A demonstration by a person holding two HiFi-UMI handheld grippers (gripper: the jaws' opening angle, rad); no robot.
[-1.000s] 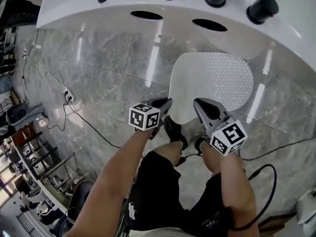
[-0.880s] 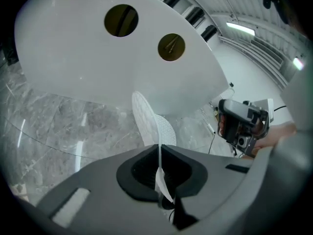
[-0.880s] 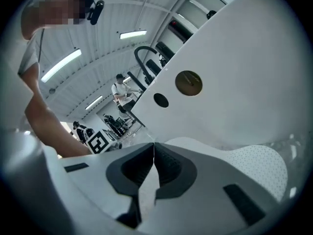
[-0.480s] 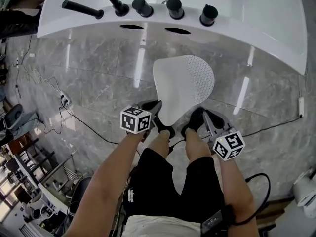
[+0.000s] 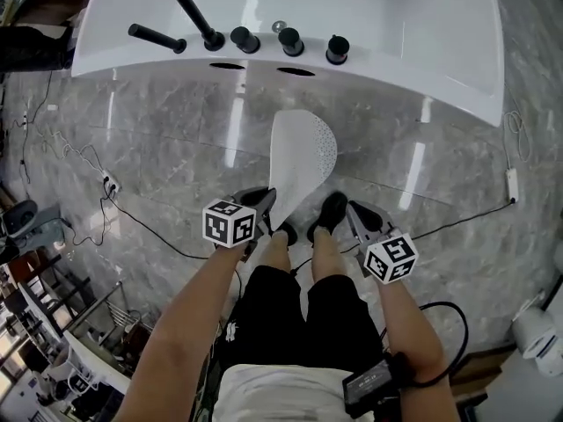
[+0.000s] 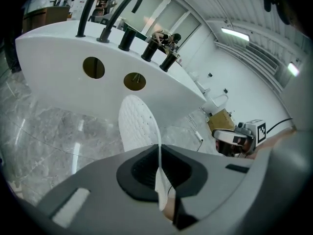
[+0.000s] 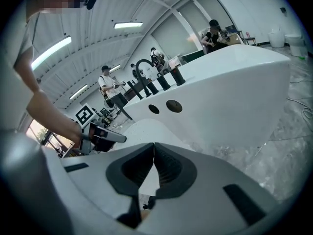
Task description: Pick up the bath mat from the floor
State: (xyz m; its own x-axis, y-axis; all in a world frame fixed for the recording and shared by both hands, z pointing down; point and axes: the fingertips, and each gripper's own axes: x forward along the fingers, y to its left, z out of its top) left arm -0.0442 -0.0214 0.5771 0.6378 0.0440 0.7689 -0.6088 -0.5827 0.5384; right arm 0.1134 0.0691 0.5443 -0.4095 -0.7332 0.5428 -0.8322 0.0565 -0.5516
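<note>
As both have risen, left gripper (image 6: 159, 150) pinches the bath mat (image 5: 301, 152), right gripper (image 7: 154, 148) closed.

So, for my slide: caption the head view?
Left gripper holding a white bath mat by its edge beside a bathtub.

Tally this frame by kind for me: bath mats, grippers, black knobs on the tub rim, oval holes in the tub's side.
Bath mat: 1
Grippers: 2 (left gripper, right gripper)
Black knobs: 3
Oval holes: 2
Total: 8
</note>
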